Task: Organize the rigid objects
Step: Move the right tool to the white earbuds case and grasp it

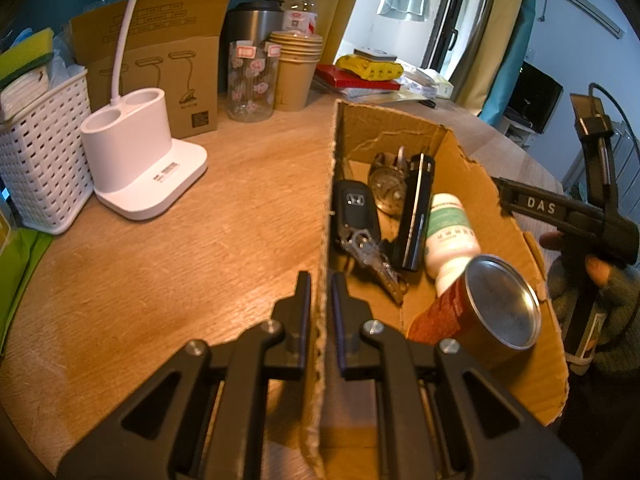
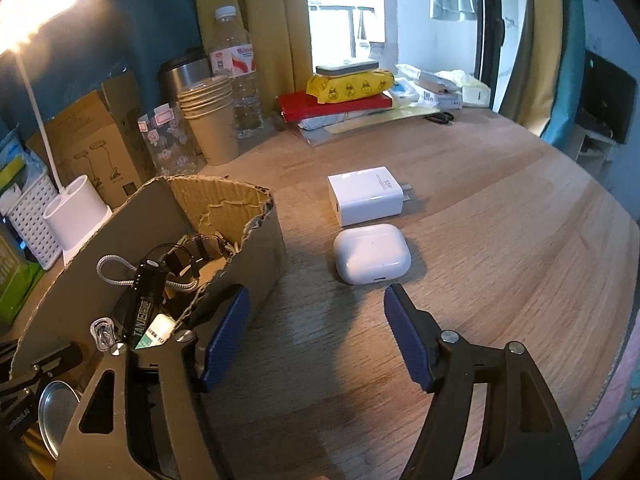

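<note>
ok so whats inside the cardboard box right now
Inside the cardboard box: a car key, a black device, a white bottle, a metal can and a watch. Anything beneath them is hidden.

Warm lamp [image 2: 38,4] glare upper left (fisheye-bent edges), daylit window [image 2: 346,12].

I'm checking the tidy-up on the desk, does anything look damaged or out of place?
The cardboard box has ragged, torn edges, and the left gripper is clamped on its wall. A tin can lies tipped over inside. The white earbud case and charger sit outside it on the desk.
</note>
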Motion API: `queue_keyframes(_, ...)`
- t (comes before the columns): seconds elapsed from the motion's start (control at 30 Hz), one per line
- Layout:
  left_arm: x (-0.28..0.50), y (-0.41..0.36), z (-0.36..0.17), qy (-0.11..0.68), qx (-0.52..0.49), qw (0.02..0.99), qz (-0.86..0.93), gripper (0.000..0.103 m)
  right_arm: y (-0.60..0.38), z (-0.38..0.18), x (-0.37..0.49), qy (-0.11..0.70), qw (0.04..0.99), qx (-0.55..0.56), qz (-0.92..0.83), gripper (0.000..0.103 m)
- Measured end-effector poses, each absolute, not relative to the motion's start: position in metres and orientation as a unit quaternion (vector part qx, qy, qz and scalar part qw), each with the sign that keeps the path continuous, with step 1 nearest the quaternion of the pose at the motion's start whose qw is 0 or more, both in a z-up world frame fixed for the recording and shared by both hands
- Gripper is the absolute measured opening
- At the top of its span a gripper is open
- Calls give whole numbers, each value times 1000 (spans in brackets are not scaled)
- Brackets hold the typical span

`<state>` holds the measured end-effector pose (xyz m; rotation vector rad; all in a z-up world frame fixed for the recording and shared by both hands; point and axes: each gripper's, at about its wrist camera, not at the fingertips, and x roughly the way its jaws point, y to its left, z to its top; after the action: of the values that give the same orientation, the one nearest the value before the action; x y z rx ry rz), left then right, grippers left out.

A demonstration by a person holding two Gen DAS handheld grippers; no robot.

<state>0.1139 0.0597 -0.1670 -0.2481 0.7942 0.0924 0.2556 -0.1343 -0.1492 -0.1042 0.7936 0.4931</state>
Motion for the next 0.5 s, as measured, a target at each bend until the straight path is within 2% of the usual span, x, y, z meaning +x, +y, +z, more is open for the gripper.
queue_keyframes(0.5, 115, 61, -168, 387, -122, 913, 45, 11, -156, -151, 287, 380, 901, -48, 202, 75)
